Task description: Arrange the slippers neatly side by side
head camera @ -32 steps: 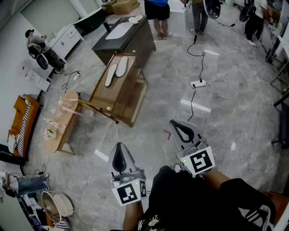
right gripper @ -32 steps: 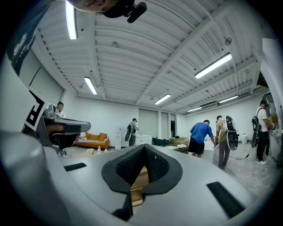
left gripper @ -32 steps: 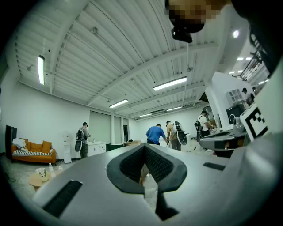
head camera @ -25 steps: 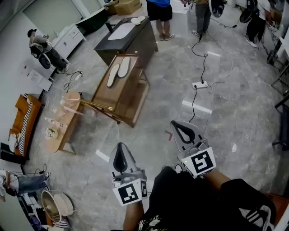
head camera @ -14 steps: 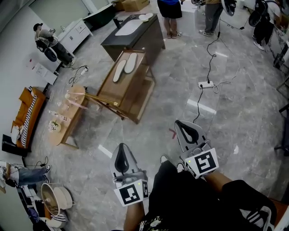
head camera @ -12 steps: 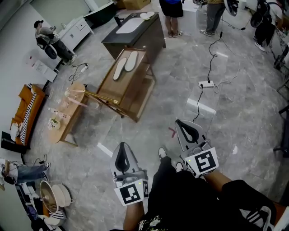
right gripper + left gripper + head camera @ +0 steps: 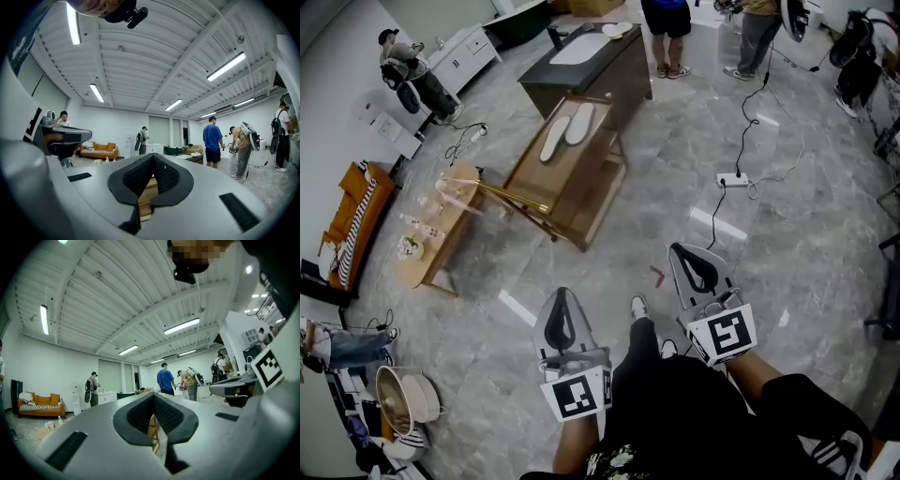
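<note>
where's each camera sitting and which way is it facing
Head view: on the person's head, aimed steeply down at the floor and slippers on a wooden table; shows left gripper, right gripper, legs.
Left gripper view: on the left gripper, facing level across the room; shut jaws in front.
Right gripper view: on the right gripper, also level; shut jaws in front.
Shared: both gripper views show the orange sofa and a person in blue.

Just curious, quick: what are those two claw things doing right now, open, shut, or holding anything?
Left gripper: closed, holding nothing.
Right gripper: closed, holding nothing.
</note>
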`<state>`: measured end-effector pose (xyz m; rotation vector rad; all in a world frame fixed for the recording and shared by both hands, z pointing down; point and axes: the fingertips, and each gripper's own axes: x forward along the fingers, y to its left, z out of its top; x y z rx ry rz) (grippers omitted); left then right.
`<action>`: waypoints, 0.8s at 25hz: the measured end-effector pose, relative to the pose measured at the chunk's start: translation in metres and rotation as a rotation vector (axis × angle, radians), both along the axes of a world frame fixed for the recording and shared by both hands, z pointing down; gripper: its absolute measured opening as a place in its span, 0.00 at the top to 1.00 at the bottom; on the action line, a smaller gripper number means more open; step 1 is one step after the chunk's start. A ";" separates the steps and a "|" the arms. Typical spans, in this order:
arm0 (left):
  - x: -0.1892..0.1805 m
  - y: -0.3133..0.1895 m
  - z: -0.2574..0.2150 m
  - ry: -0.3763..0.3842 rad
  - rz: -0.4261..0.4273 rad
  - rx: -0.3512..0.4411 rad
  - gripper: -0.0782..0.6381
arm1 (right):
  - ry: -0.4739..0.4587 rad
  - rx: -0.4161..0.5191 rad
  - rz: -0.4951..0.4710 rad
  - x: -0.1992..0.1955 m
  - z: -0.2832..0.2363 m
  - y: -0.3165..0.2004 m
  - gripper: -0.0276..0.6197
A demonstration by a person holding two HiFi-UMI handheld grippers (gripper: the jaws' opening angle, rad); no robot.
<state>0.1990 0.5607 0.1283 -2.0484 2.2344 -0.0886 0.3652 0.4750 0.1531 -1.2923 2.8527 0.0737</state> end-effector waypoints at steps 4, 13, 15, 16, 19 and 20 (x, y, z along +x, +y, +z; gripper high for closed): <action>-0.007 -0.009 0.005 0.015 -0.007 -0.009 0.89 | 0.007 0.012 -0.005 -0.006 -0.001 -0.006 0.96; -0.011 -0.037 0.004 0.046 0.014 -0.005 0.89 | 0.006 0.005 0.011 -0.006 0.001 -0.030 0.96; -0.014 -0.044 0.002 0.041 0.016 -0.004 0.89 | 0.005 0.004 0.010 -0.009 0.000 -0.035 0.96; -0.015 -0.048 0.001 0.038 0.017 -0.004 0.89 | 0.005 0.003 0.010 -0.010 -0.001 -0.038 0.96; -0.017 -0.061 -0.001 0.036 0.024 -0.003 0.89 | 0.009 0.004 0.013 -0.013 -0.002 -0.050 0.96; -0.017 -0.066 0.000 0.035 0.026 -0.003 0.89 | 0.012 0.003 0.014 -0.014 -0.002 -0.054 0.96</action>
